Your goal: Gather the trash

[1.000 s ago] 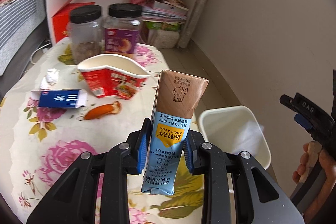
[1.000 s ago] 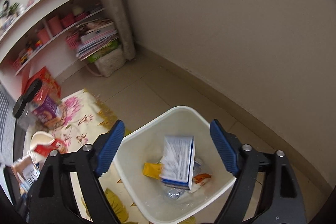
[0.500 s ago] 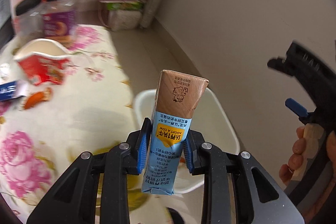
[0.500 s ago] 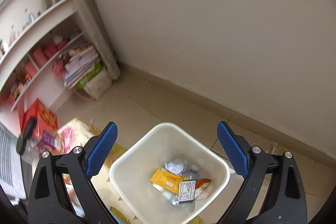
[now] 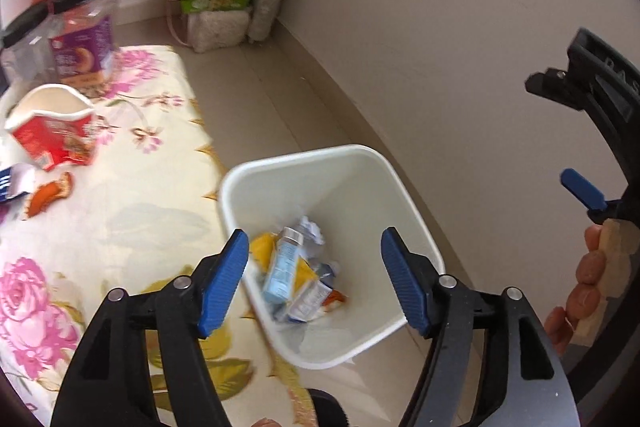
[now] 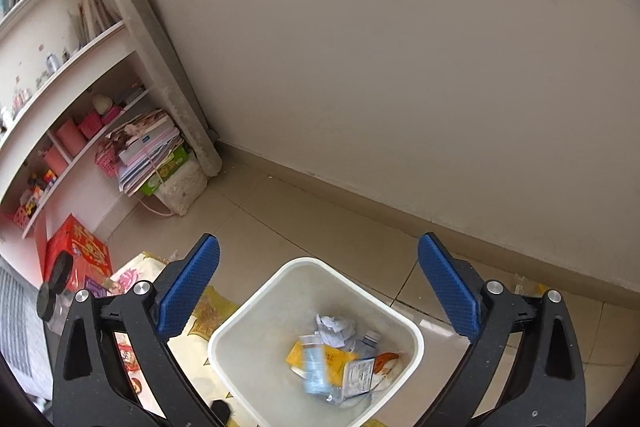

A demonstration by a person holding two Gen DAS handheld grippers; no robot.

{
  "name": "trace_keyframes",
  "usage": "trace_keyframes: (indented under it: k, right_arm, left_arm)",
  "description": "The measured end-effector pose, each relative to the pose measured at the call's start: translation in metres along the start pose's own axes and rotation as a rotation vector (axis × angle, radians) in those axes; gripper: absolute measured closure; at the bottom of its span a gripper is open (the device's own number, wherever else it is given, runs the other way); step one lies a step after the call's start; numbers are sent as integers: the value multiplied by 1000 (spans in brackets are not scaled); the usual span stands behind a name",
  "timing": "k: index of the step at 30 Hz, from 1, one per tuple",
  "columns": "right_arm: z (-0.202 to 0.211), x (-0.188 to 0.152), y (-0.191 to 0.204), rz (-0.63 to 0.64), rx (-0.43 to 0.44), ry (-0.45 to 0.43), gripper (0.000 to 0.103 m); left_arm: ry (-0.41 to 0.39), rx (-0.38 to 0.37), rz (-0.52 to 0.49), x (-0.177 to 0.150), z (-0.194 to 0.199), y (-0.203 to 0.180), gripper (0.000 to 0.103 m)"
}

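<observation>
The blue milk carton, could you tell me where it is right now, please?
The blue milk carton lies inside the white bin beside the table, on the yellow packet, seen between the open left tool's fingers.

One white bin (image 5: 372,167) beside table. Two black-lidded jars (image 5: 82,39) on flowered tablecloth (image 5: 132,211). One red noodle cup (image 5: 52,135). One orange wrapper (image 5: 50,193). One blue carton (image 5: 286,267) in bin; other trash there too jumbled to count.

Two jars (image 5: 76,31) with black lids stood on a flowery cloth (image 5: 132,219), books (image 6: 148,151) stacked by pink shelves (image 6: 60,143), a red box (image 6: 78,255) seen below them
</observation>
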State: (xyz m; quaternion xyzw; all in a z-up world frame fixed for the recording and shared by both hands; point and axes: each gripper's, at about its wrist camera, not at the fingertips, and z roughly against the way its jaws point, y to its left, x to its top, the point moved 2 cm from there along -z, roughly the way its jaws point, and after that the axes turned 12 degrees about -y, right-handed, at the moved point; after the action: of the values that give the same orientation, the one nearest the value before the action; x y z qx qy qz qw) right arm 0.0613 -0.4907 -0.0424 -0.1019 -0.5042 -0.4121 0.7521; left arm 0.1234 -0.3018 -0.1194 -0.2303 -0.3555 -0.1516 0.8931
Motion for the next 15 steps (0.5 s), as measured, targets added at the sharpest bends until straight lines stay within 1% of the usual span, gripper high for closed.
trace_keyframes:
  k: [3, 6, 9, 15]
  right_arm:
    - [2, -6, 15, 43, 17, 4, 7]
    - [0, -15, 32, 84, 44, 38, 7]
    - [-2, -27, 51, 123, 73, 74, 7]
    - [0, -55, 99, 248, 150, 137, 7]
  left_arm:
    - [-29, 51, -21, 4, 10, 14, 29]
    - [-42, 116, -64, 7, 16, 30, 25]
    - [-33, 176, -103, 9, 20, 55, 25]
    - [-10, 318, -214, 2, 27, 104, 24]
